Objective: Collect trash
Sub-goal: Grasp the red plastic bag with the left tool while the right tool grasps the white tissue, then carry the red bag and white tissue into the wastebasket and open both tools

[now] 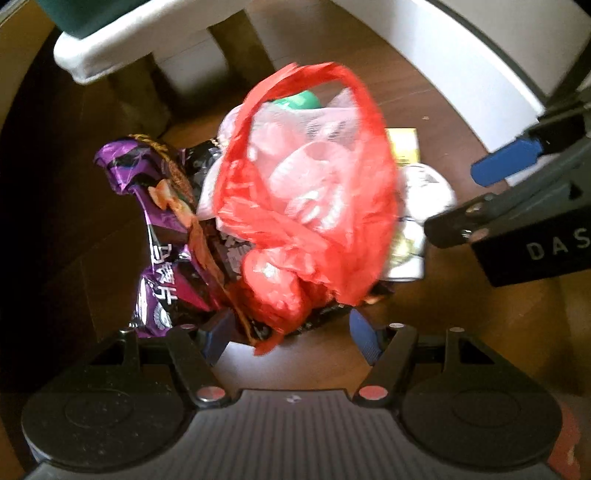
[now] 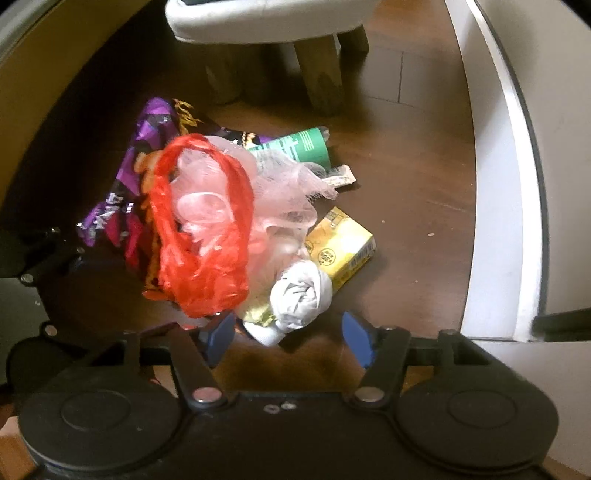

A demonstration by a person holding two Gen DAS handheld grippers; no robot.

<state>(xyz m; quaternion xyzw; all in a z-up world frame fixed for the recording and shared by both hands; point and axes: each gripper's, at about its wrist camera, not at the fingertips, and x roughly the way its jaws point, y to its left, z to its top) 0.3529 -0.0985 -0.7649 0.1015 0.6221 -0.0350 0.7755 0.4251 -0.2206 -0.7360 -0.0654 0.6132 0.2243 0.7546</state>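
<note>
A pile of trash lies on the dark wooden floor. A red plastic bag sits on top, over pink mesh. A purple snack wrapper lies to its left. A green bottle, a yellow carton and a white crumpled wad lie to its right. My left gripper points down over the bag's near end, open, with the bag's red tail between its fingers. My right gripper is open just above the white wad. One of its blue fingers shows in the left wrist view.
A white stool on wooden legs stands just behind the pile. A white wall or cabinet base runs along the right side. Bare floor lies between the pile and that base.
</note>
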